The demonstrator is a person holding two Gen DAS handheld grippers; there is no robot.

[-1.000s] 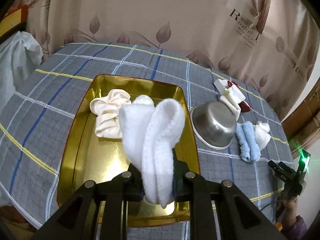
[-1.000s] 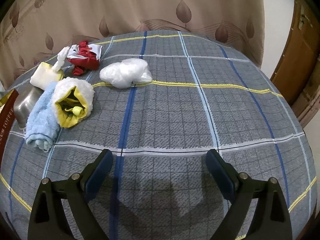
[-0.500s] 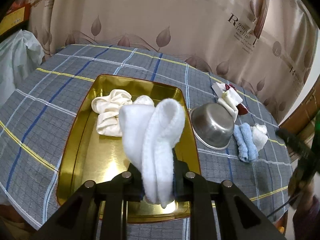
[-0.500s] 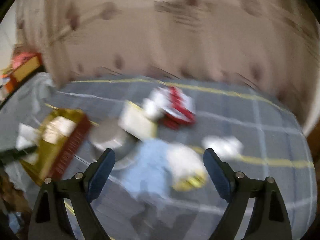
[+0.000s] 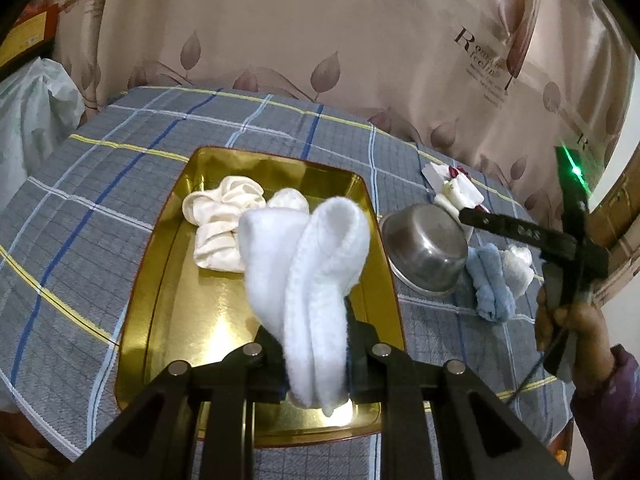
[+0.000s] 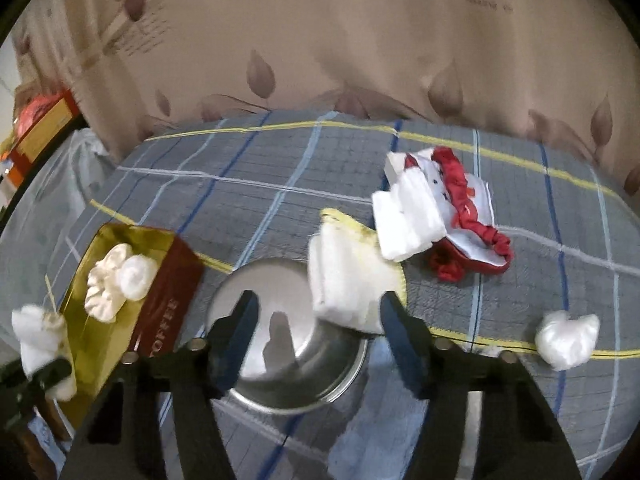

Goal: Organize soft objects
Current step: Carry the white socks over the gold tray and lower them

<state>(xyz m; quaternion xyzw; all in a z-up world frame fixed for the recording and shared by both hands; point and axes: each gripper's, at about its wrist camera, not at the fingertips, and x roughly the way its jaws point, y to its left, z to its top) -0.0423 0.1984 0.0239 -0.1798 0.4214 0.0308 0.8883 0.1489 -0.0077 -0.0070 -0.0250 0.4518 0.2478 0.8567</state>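
My left gripper (image 5: 316, 354) is shut on a fluffy white sock (image 5: 308, 264) and holds it above the gold tin tray (image 5: 168, 240). A cream scrunchie (image 5: 220, 224) and a white ball lie in the tray's far part. My right gripper (image 6: 316, 320) is open and empty, above an upturned steel bowl (image 6: 288, 364) and in front of a white and yellow cloth (image 6: 348, 280). Behind it lie a folded white cloth (image 6: 408, 216) and a red scrunchie (image 6: 468, 216). A light blue towel (image 5: 490, 284) lies right of the bowl (image 5: 424, 248).
A white crumpled bag (image 6: 568, 336) lies at the right on the checked tablecloth (image 6: 240, 192). A leaf-print curtain (image 5: 320, 40) hangs behind the table. A white plastic bag (image 5: 28, 120) and boxes are off the table's left edge.
My right gripper has swung left from the bare tablecloth to above the steel bowl. My left gripper still holds the sock over the tray, almost unmoved.
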